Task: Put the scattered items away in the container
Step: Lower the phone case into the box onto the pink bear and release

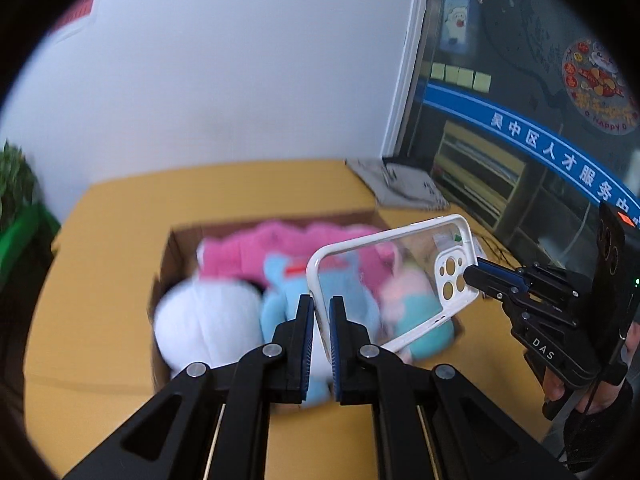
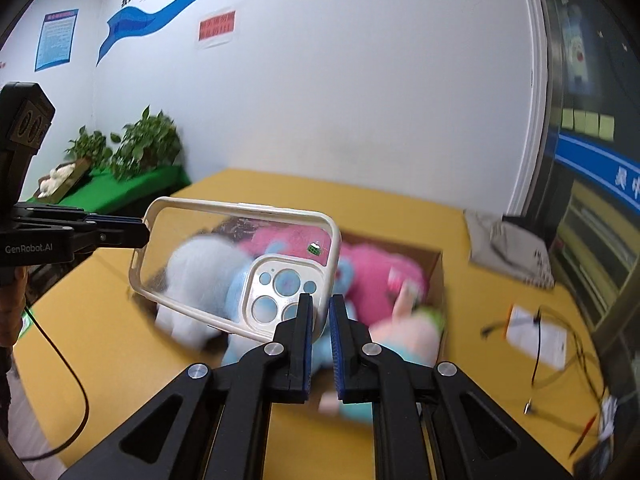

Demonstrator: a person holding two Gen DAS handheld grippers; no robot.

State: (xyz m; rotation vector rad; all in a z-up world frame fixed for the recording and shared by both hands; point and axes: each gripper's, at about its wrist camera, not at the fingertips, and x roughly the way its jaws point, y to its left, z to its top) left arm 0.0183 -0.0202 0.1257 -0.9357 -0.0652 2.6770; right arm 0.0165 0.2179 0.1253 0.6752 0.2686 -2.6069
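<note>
Above the box (image 2: 438, 280) of soft toys (image 1: 208, 320), left gripper (image 1: 322, 312) and right gripper (image 2: 320, 312) pinch opposite ends of one clear phone case (image 2: 236, 264).

Plush toys (image 2: 372, 280) in the box (image 1: 168, 256) smeared by motion blur, kinds unreadable; phone case (image 1: 384, 280) covers part of them; wall notices (image 2: 216, 26) too blurred to read; cables (image 2: 536, 344) at right indistinct; left view's plant (image 1: 14, 184) cut by the edge.

Phone case (image 1: 390, 276) above box (image 1: 176, 240) of plush toys (image 1: 208, 316).
</note>
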